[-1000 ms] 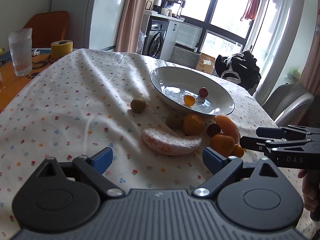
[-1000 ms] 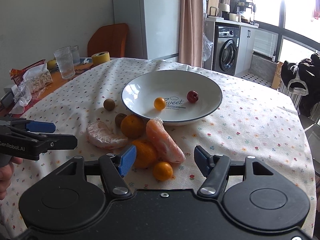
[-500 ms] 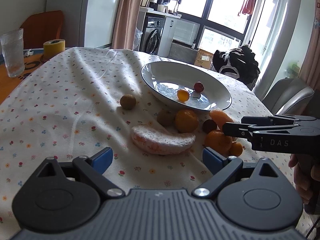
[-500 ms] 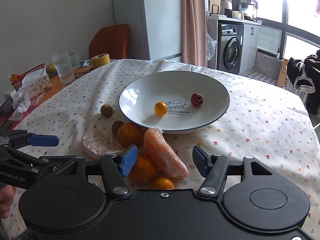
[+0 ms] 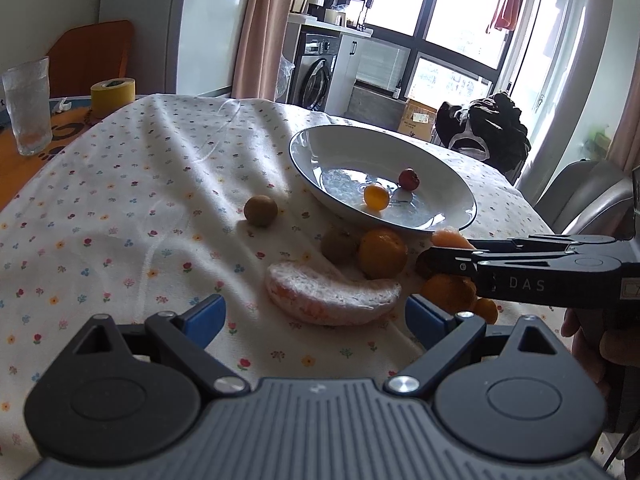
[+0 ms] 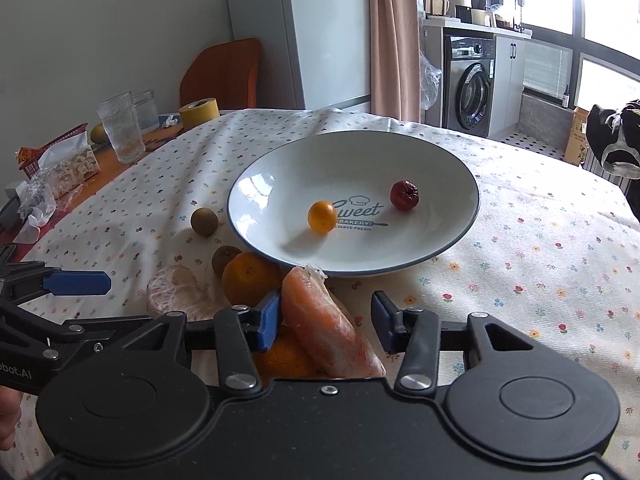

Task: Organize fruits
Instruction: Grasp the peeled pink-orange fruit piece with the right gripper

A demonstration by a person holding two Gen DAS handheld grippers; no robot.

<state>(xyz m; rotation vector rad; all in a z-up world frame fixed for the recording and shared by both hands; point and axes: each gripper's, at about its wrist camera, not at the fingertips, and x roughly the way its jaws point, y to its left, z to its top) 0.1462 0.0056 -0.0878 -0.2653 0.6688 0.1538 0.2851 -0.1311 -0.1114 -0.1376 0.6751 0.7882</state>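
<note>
A white plate (image 6: 460, 236) holds a small orange fruit (image 6: 322, 216) and a red jujube (image 6: 404, 195). In front of its near rim lie two brown round fruits (image 6: 204, 221) (image 6: 226, 259), a mandarin (image 6: 251, 280) and a second mandarin (image 5: 448, 292). My right gripper (image 6: 326, 322) is open, its blue pads on either side of a peeled citrus segment (image 6: 320, 320) that points at the plate. My left gripper (image 5: 314, 316) is open just behind another peeled segment (image 5: 332, 294), with nothing between its pads.
The flowered tablecloth (image 5: 120, 208) is creased. A glass (image 5: 27, 108) and a yellow tape roll (image 5: 112, 93) stand at the far left, beside a snack bag (image 6: 60, 160). A grey chair (image 5: 588, 196) and dark clothing (image 5: 484, 136) are beyond the right edge.
My right gripper moved forward and down, so the peeled segment now lies between its pads. My left gripper came slightly nearer the fruit pile. The fruits stayed in place.
</note>
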